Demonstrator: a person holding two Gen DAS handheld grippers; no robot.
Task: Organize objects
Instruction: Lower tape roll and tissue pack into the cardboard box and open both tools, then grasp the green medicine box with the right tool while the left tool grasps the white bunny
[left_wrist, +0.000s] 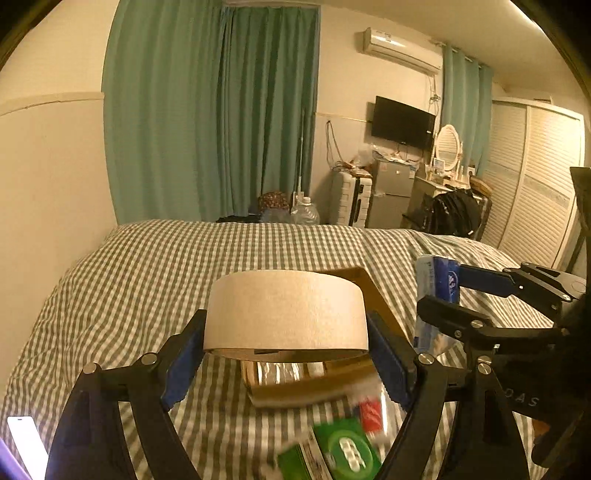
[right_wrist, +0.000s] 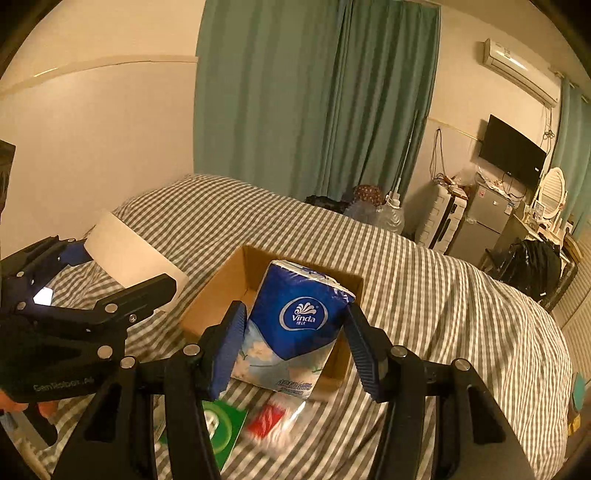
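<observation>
Green packet (right_wrist: 221, 428): lies flat on the bed, nearest of all, just in front of the cardboard box; blurred, print unreadable.
Red-and-clear packet (right_wrist: 271, 421): lies on the bed beside the green packet, to its right in the right wrist view; also blurred.
Left hand-held gripper (left_wrist: 286, 354): closed onto the tape roll, one blue pad pressed to each side of it.
Tape roll (left_wrist: 286, 314): wide, pale brown, held clear of the bedding, above the near left part of the cardboard box.
Right hand-held gripper (right_wrist: 295, 339): partly closed, its pads against the two sides of the tissue pack.
Tissue pack (right_wrist: 299, 325): blue and white, marked "Vinda", upright in the grip, above the open box; whether its base touches the box cannot be told.
Cardboard box (right_wrist: 236, 273): open-topped, sits on the bed between and below the two grippers.
Bed (left_wrist: 147, 266): covered in grey-and-white check bedding, carries the box and both packets.
Curtain (left_wrist: 207, 110): green, hangs behind the far end of the bed.
Television (left_wrist: 402, 118): dark screen, mounted on the far wall.
</observation>
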